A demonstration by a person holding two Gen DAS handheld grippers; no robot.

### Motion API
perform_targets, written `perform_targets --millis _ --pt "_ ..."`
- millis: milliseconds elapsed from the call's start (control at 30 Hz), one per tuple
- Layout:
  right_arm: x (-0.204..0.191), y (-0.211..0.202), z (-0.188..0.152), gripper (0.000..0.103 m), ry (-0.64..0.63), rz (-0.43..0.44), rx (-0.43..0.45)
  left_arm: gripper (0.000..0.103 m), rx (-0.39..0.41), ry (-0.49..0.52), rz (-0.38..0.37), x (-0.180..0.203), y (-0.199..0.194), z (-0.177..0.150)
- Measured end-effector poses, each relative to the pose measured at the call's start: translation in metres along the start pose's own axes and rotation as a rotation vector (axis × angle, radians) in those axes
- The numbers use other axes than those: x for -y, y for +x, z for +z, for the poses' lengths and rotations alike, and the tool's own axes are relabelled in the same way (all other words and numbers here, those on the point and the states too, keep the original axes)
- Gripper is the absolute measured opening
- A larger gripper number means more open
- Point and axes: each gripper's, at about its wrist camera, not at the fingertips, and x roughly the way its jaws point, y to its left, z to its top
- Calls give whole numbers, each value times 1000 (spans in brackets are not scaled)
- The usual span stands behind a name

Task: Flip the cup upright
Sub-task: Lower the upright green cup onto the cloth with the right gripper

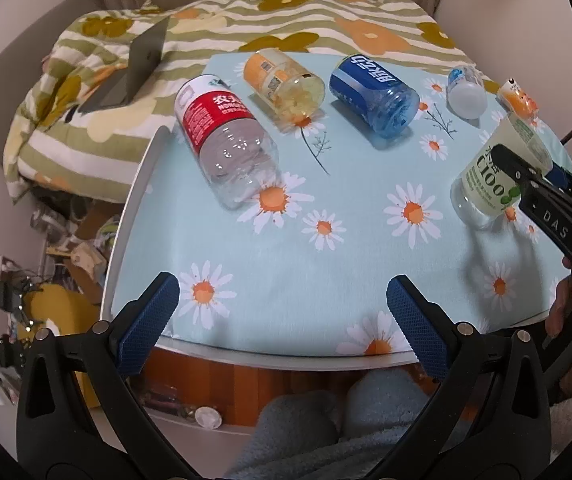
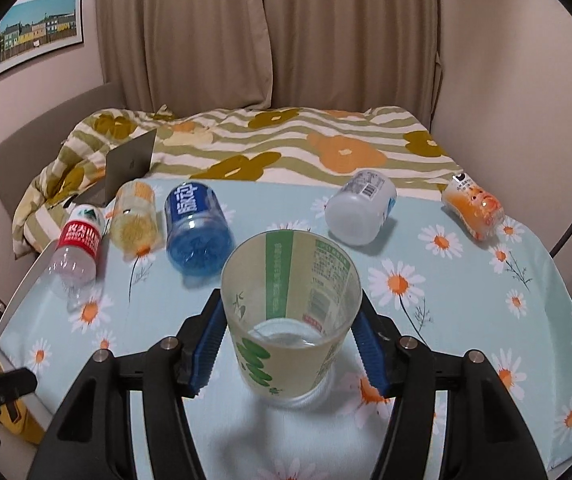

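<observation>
A pale yellow-green cup with a green label (image 2: 292, 320) stands between the blue pads of my right gripper (image 2: 290, 344), tilted with its open mouth up and away, its base near the daisy tablecloth. The jaws press on its sides. In the left wrist view the same cup (image 1: 494, 176) is at the right, held by the right gripper's black fingers (image 1: 526, 176). My left gripper (image 1: 281, 320) is open and empty above the table's near edge.
Several cut-bottle cups lie on their sides on the table (image 2: 486, 320): red-label clear (image 1: 225, 136), orange (image 1: 286, 84), blue (image 1: 374, 96), white (image 1: 466, 92), small orange (image 1: 520, 98). A laptop (image 1: 133, 68) rests on the bed behind. Clutter on the floor at left.
</observation>
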Motion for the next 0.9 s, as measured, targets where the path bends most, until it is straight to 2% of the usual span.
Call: perform_targets --millis 300,633,700,733,767,800,900 --pt "-10 -1 -5 57 -49 -26 -12 103 1 -16 1 -4 -5 -6" --pt "-8 -1 -3 60 -11 -34 -10 103 11 -18 7 -4 -7 -8" --pt "-7 -1 -2 76 -7 -36 -8 103 14 -19 7 -4 -8 -8" --pt "-7 -1 -2 93 -1 -31 -5 103 16 -20 6 -4 -8 -8" --pt "-6 -2 -2 98 6 -21 -2 103 18 -21 5 -3 -10 -8" --pt "-5 -3 -2 102 11 -15 1 103 20 -22 6 -3 -11 -8" --pt "-2 -4 -2 102 16 -6 4 103 29 -26 5 -1 -14 -9"
